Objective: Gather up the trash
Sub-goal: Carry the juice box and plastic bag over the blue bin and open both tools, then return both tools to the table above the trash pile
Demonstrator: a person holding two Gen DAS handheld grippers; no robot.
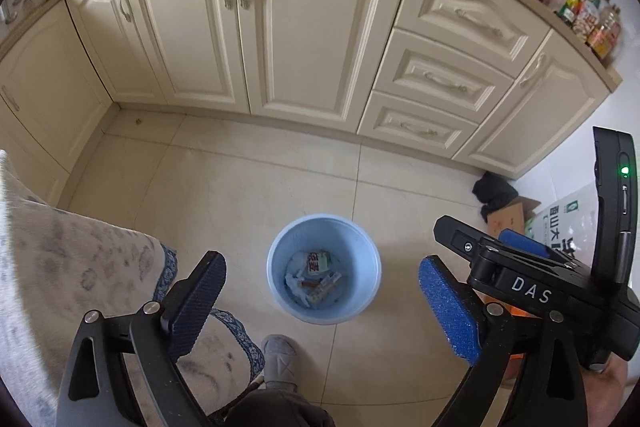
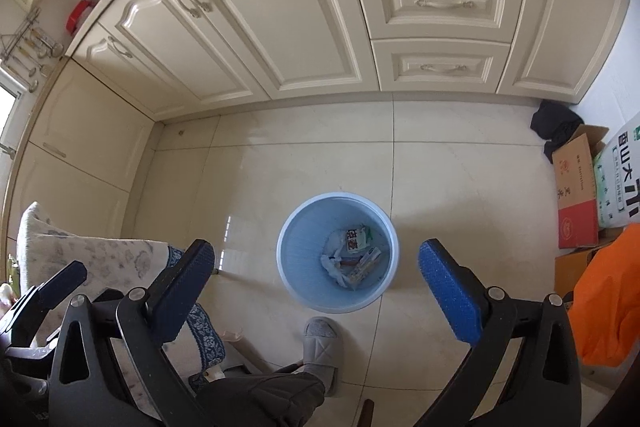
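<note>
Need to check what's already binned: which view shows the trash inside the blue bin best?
The right wrist view: the blue bin sits nearer and its trash looks bigger, a carton, crumpled paper and wrappers. The left wrist view shows the same trash, smaller and dimmer.

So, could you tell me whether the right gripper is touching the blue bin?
Apart. The right wrist view shows the right gripper open with bare floor between each finger and the blue bin below.
</note>
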